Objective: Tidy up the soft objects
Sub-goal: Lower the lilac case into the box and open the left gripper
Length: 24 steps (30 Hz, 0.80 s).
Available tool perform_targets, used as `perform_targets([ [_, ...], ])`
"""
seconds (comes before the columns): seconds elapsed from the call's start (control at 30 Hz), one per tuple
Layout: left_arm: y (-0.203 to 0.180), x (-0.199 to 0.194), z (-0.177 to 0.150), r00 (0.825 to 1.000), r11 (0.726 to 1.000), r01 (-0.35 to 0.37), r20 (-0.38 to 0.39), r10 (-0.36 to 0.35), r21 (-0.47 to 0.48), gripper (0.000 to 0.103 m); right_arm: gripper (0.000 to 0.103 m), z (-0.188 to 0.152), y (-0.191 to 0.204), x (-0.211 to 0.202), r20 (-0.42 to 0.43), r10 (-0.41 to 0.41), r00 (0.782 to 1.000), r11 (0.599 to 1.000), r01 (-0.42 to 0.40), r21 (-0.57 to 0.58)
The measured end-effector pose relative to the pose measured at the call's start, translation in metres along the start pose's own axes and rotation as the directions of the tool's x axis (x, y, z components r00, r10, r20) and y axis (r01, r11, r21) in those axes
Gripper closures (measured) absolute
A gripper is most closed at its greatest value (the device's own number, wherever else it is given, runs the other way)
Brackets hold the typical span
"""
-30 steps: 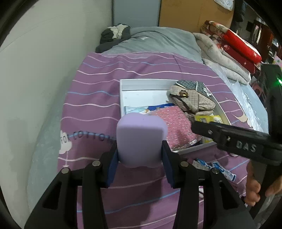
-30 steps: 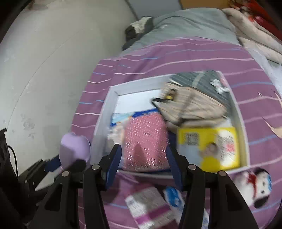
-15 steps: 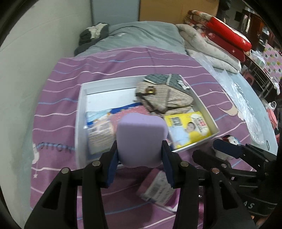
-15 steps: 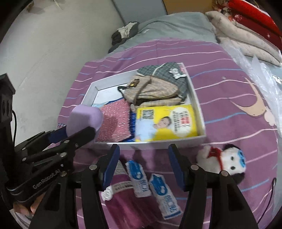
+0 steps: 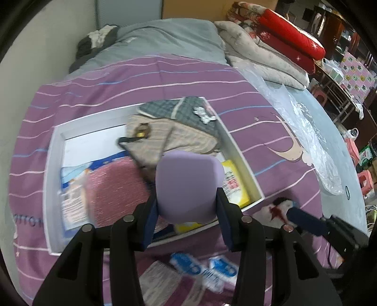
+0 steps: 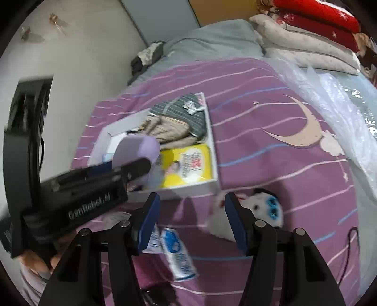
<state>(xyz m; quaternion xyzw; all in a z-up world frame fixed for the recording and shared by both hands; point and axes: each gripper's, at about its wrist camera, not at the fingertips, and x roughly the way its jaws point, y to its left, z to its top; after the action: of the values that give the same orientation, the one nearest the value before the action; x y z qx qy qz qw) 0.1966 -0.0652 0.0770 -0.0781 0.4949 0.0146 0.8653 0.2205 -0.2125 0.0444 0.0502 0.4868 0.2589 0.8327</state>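
Left wrist view: left gripper point(image 5: 186, 209) clamps purple sponge point(image 5: 188, 186), held over white box point(image 5: 54, 164), not yet dropped. Box already holds bag point(image 5: 174, 136), pink cloth point(image 5: 115, 188), yellow pack point(image 6: 188, 164). Right gripper point(image 6: 192, 219) open, empty. Plush toy point(image 6: 261, 209), tissue packs point(image 6: 179, 254) left on bedspread point(image 6: 271, 131).

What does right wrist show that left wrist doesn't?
Right wrist only: the left gripper's black body from the side, wall marks, the whole white plush toy. Left wrist only: the pink glittery pouch in the white box, cluttered shelves. Both: purple sponge clamped in the left gripper, yellow pack, blue-and-white packets.
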Motion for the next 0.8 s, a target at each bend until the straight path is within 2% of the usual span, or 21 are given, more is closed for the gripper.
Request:
perform_targets([
  [0.3,-0.013,0.029,0.005,0.995,0.995,0.072,-0.065,-0.076,-0.066,0.055,0.046,-0.006,-0.009,0.012,-0.037,-0.002,0.999,1.0,0.002,-0.006],
  [0.4,-0.013,0.032,0.005,0.994,0.992,0.092,-0.054,-0.097,-0.082,0.046,0.045,-0.007,-0.008,0.013,-0.039,0.005,0.999,1.0,-0.006,-0.013],
  [0.47,-0.015,0.028,0.004,0.997,0.995,0.07,-0.037,-0.073,-0.069,0.041,0.043,-0.007,-0.007,0.013,-0.038,0.011,0.999,1.0,-0.011,-0.012],
  [0.6,-0.012,0.015,0.002,0.999,0.998,0.036,-0.005,-0.037,-0.059,0.04,0.043,-0.006,-0.007,0.012,-0.034,0.018,0.999,1.0,-0.019,-0.011],
  [0.7,-0.006,0.004,0.0,0.999,0.997,0.043,0.018,-0.042,-0.058,0.035,0.043,-0.006,-0.004,0.011,-0.032,0.023,0.999,1.0,-0.024,-0.019],
  [0.8,0.0,-0.002,-0.003,0.999,0.997,0.04,0.027,-0.038,-0.069,0.035,0.043,-0.006,0.002,0.009,-0.028,0.043,0.999,0.999,-0.044,-0.03],
])
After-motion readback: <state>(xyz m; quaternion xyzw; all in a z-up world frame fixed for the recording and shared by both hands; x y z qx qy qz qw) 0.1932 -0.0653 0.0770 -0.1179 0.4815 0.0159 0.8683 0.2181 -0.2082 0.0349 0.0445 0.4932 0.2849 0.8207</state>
